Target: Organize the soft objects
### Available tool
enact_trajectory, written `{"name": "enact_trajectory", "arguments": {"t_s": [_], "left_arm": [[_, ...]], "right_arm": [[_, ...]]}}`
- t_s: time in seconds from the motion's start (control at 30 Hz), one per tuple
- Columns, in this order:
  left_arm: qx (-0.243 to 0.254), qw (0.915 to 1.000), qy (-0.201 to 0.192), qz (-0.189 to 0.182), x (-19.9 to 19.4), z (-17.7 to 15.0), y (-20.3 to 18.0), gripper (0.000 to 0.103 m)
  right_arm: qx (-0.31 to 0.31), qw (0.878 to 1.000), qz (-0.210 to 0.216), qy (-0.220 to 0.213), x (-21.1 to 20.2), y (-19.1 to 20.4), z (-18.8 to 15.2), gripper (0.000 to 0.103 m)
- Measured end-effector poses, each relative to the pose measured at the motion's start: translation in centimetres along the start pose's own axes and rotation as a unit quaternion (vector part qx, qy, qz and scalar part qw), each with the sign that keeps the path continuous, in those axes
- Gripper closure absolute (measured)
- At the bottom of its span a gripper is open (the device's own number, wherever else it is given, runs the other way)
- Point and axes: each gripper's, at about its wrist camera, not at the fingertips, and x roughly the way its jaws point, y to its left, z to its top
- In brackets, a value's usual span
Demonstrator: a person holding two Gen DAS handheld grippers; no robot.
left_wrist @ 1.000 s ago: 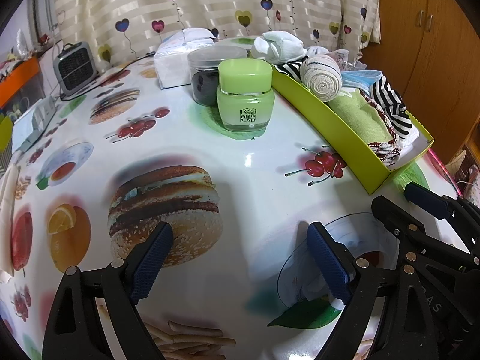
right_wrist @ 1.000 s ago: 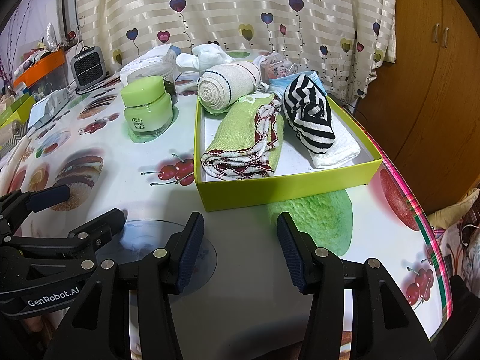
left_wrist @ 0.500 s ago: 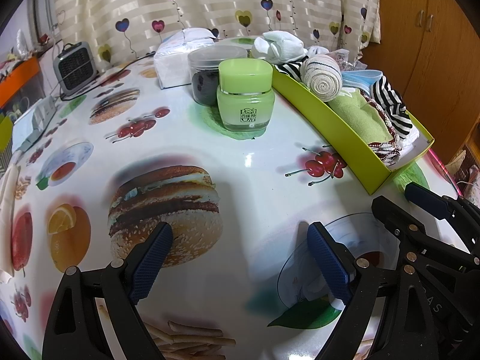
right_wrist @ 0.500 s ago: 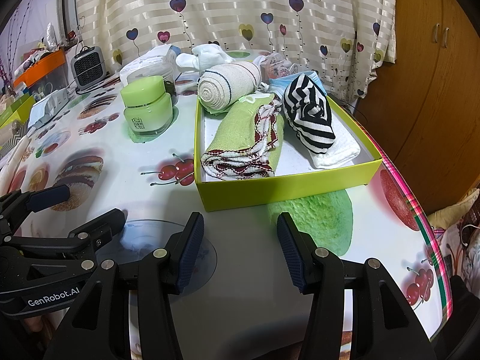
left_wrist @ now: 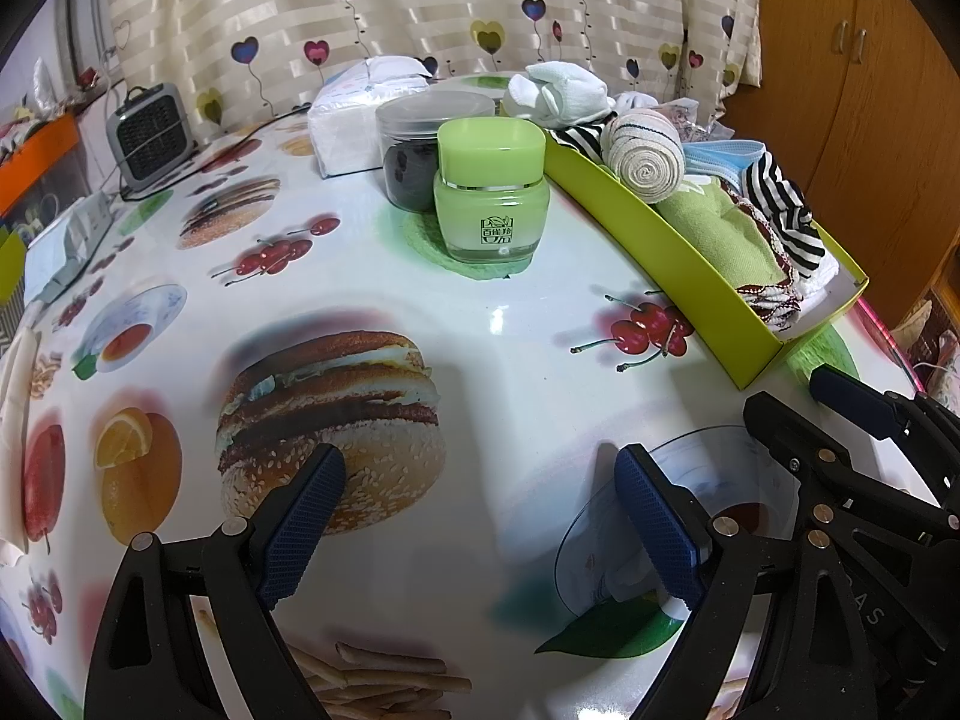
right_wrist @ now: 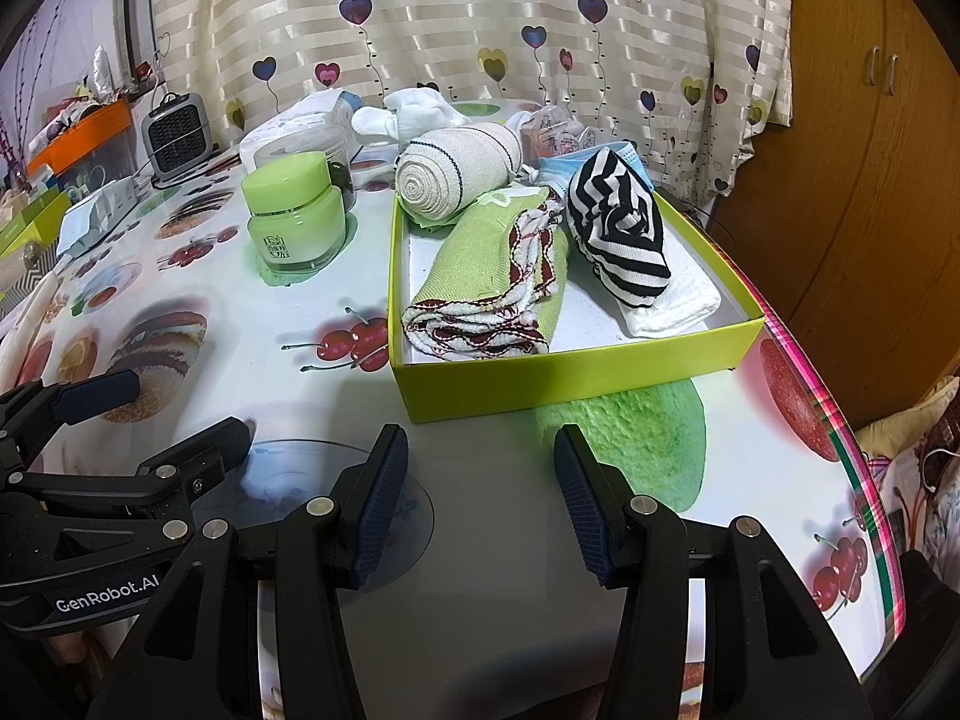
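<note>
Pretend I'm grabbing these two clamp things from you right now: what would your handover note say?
Left gripper: open, empty, over the bare table.
Right gripper: open, empty, just in front of the green box.
In the box: green towel, striped sock, white cloth; the rolled bandage rests on the back rim.
Left, in my judgement: white socks and a blue mask lie behind the box. The green jar isn't soft, so leave it.
</note>
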Motion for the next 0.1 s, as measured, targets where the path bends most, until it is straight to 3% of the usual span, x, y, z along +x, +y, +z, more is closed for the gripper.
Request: {"name": "enact_trajectory", "arguments": {"t_s": [0.1], "left_arm": [[0.000,1.0000,0.000,0.000,0.01,0.01,0.00,0.012]], "right_arm": [[0.000,1.000,0.000,0.000,0.00,0.00,0.00,0.051]]}}
